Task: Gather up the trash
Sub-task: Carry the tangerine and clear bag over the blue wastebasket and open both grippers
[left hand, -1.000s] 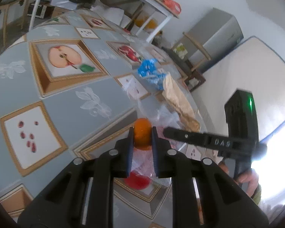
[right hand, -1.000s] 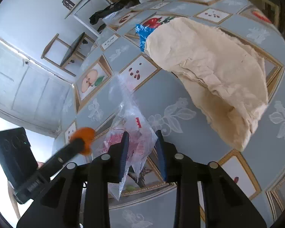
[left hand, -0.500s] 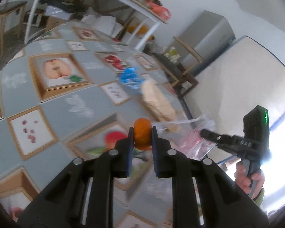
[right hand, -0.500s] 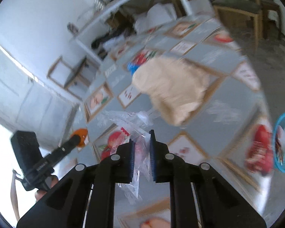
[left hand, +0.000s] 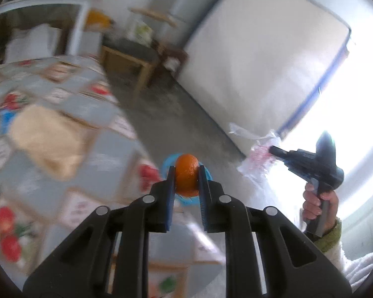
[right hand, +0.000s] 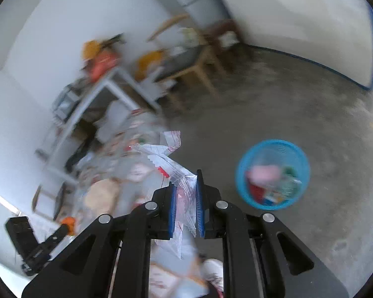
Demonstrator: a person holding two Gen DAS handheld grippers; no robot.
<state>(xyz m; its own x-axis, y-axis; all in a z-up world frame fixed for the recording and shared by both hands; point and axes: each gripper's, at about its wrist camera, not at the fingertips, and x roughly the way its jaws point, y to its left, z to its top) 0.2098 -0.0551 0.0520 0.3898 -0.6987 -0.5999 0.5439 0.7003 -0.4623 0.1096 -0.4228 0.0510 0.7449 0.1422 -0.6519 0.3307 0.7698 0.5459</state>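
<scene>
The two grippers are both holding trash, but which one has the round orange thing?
The left gripper: its fingers pinch the orange ball. The right gripper clamps a crinkly clear plastic bag instead.

Home: mattress (left hand: 258,57), fruit-print tablecloth (left hand: 49,134)

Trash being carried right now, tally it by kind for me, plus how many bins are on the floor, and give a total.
Orange peel piece, in the left gripper: 1
Clear plastic bag, in the right gripper: 1
Blue mesh wastebasket on the floor, already holding trash: 1
Total: 3
</scene>
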